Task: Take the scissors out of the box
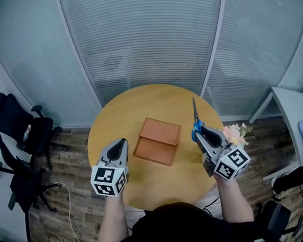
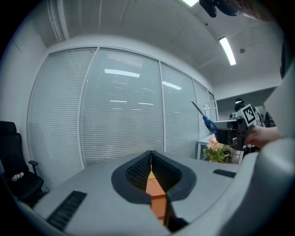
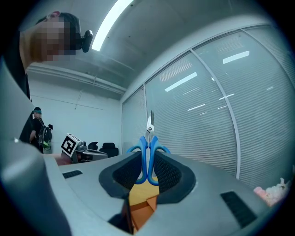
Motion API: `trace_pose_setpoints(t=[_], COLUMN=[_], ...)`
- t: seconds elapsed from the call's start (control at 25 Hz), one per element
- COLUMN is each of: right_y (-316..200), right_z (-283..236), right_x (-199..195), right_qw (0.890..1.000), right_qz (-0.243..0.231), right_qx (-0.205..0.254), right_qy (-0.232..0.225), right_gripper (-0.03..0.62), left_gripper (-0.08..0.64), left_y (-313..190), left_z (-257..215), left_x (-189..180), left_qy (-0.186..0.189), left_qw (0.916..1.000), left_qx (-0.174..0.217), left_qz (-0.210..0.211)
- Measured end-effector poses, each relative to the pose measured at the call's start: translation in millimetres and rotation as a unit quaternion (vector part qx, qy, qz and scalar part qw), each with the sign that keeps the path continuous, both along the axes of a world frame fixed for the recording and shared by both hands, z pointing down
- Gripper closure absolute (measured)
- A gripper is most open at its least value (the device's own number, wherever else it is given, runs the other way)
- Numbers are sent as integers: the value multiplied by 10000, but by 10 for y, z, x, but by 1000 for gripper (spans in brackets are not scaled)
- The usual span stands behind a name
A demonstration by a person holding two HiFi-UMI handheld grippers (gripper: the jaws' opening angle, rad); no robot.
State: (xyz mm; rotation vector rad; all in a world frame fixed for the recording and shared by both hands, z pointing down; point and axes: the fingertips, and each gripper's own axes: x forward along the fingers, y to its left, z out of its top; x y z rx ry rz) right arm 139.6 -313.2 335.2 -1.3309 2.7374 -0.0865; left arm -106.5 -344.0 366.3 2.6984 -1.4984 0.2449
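Right tongs (image 3: 148,156) pinch blue-handled scissors (image 3: 149,131), thin steel blades; left tongs (image 2: 151,156) pressed together; flat brown box (image 1: 157,141), round wooden worktop (image 1: 155,100).

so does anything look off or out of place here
Nothing spilled or broken. The scissors are clamped by their blue handles in the right gripper, blades sticking out bare beyond the jaws. The brown box lies on the table, turned at a slight slant to the person.

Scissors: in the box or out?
Out. The right gripper grips the scissors by their blue handles, blades pointing away from the person, clear of the box lying on the table.
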Motion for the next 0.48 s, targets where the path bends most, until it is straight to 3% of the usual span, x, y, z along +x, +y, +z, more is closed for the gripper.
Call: trace_pose_setpoints(t=[0.48], right_y=[72], right_z=[62], right_x=[-30], right_qw=[10000], right_qz=[-61], right_qx=[-54], right_qy=[55], right_gripper=[493], left_gripper=[546], left_y=[124], left_z=[63], left_x=[19], left_qy=[28], left_qw=[10000], left_qx=[-72], left_qz=[0])
